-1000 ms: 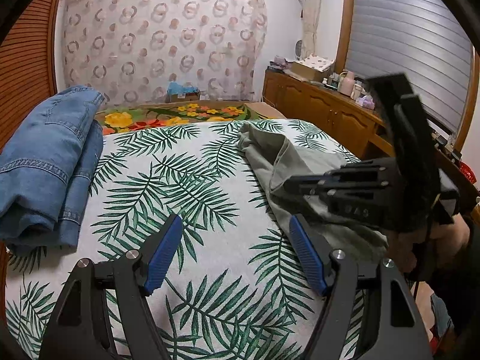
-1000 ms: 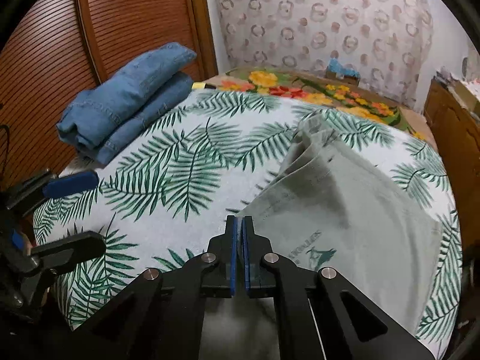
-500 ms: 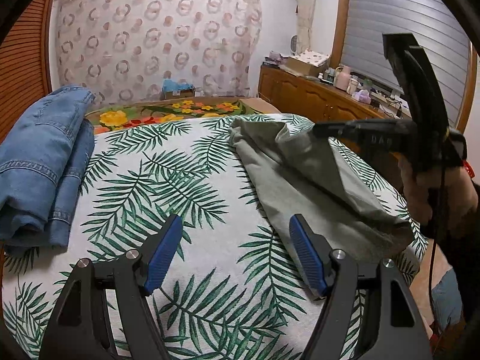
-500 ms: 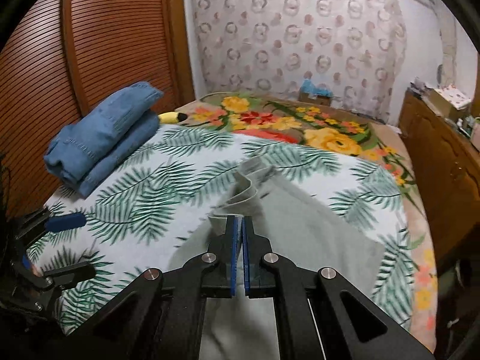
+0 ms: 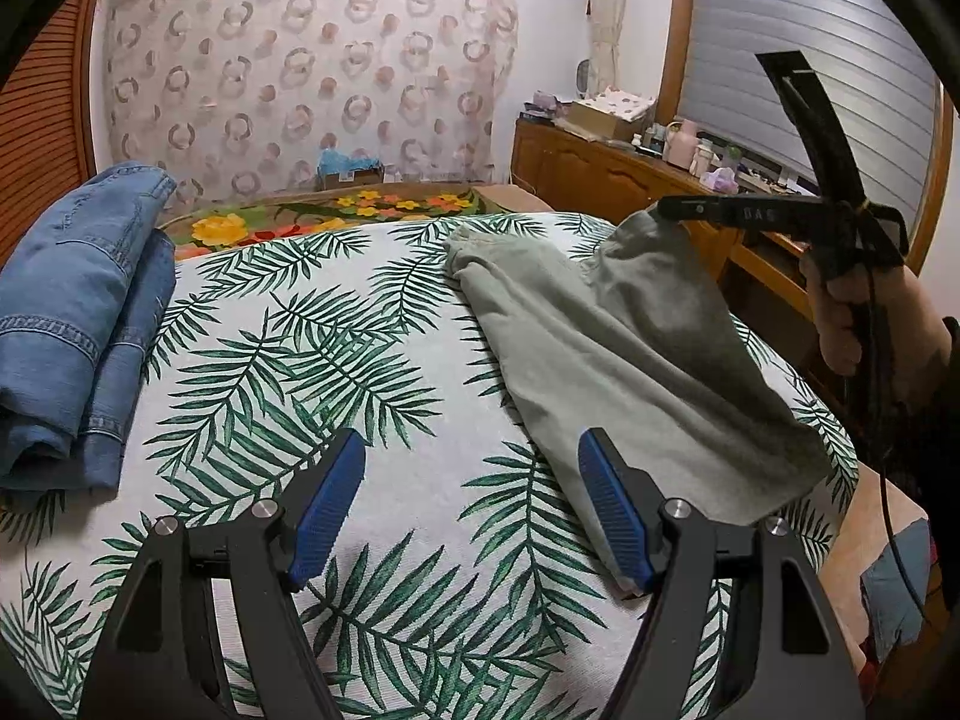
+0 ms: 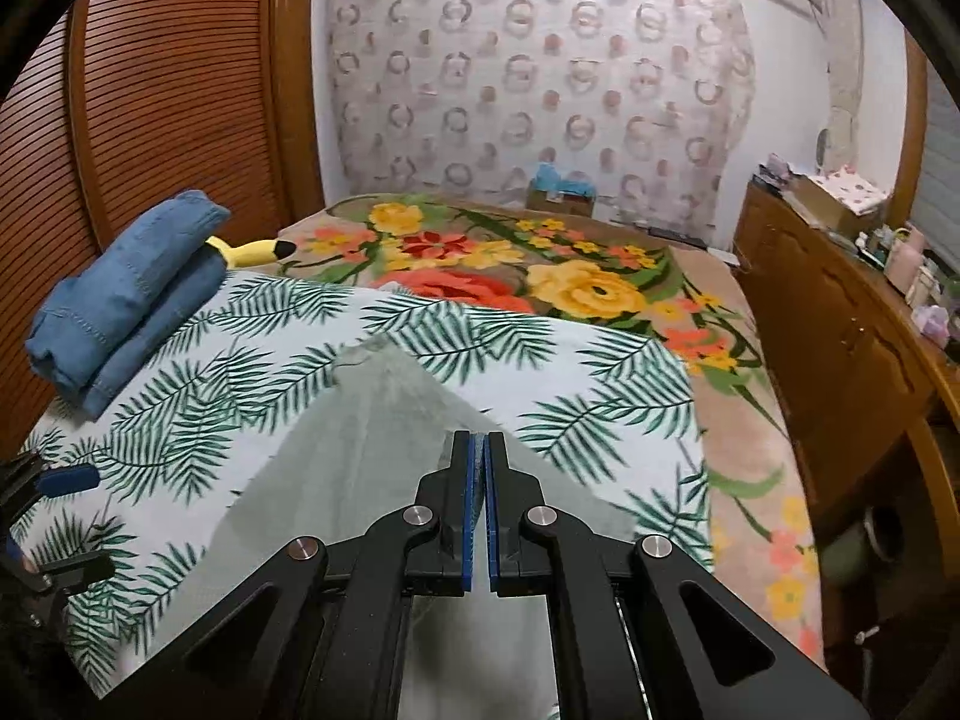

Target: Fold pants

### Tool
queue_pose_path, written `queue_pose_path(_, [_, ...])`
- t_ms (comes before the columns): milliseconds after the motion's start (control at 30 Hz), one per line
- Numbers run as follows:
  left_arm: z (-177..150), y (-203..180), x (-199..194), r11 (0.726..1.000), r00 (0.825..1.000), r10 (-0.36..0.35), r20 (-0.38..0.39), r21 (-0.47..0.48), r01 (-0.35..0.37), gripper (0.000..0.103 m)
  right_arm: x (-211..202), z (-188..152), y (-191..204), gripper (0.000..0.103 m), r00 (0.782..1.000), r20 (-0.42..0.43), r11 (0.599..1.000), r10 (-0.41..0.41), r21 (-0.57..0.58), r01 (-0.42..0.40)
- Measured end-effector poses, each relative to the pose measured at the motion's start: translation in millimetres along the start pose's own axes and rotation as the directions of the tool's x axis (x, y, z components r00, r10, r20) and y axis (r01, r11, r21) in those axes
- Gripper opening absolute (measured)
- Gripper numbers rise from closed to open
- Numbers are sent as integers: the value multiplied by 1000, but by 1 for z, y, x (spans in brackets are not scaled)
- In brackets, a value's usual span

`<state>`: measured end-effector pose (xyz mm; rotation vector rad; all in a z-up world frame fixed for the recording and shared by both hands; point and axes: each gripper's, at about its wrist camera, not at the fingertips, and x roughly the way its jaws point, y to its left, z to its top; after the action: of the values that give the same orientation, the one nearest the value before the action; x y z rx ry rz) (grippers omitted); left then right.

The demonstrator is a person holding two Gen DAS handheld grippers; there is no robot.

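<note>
Grey-green pants (image 5: 606, 348) lie on the right side of the palm-leaf bed cover (image 5: 336, 372). My right gripper (image 6: 479, 450) is shut on one edge of the pants (image 6: 384, 420) and holds it lifted above the bed; it also shows in the left wrist view (image 5: 666, 207), high at the right, with the cloth hanging from it. My left gripper (image 5: 471, 498) is open and empty, low over the cover, its right pad (image 5: 612, 516) next to the near end of the pants.
Folded blue jeans (image 5: 78, 312) lie stacked at the bed's left edge, by a wooden slatted door (image 6: 168, 96). A floral blanket (image 6: 540, 276) covers the far bed. A wooden dresser (image 6: 840, 324) with small items runs along the right.
My right gripper has lifted the pants edge higher and carried it farther to the right and away. The left gripper has stayed open in about the same place.
</note>
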<state>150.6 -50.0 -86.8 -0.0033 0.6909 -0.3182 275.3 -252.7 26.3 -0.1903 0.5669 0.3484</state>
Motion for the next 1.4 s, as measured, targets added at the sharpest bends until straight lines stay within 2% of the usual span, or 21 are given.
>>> queue_pose_path(133, [1, -1, 0, 1000, 1000, 2, -3, 6, -2, 75, 1, 3, 2, 3, 999, 13, 999, -40, -10, 40])
queue_pose_path(333, [3, 0, -2, 1000, 1000, 4, 2, 8, -4, 75, 12, 0, -5, 3, 996, -13, 996, -92, -1, 92])
queue_pose_path(600, [1, -2, 1, 1000, 1000, 2, -9, 12, -1, 75, 30, 3, -15, 3, 993, -62, 994, -101, 34, 104])
queue_pose_path(767, [-2, -8, 4, 1000, 1000, -5, -18, 17, 5, 75, 24, 3, -17, 3, 995, -66, 995, -79, 59, 83])
queue_pose_path(867, [-4, -12, 7, 1000, 1000, -7, -23, 22, 7, 75, 19, 0, -17, 15, 994, -72, 995, -80, 57, 84])
queue_pose_path(933, [-5, -14, 9, 1000, 1000, -9, -29, 24, 10, 75, 13, -4, -15, 30, 995, -71, 996, -71, 56, 75])
queue_pose_path(1067, [-6, -18, 11, 999, 999, -10, -34, 33, 11, 75, 1, -22, -6, 34, 996, -81, 999, -23, 47, 27])
queue_pose_path(1400, [-8, -26, 18, 999, 998, -11, -61, 52, 14, 75, -32, -71, 25, 34, 989, -129, 998, 66, 6, -66])
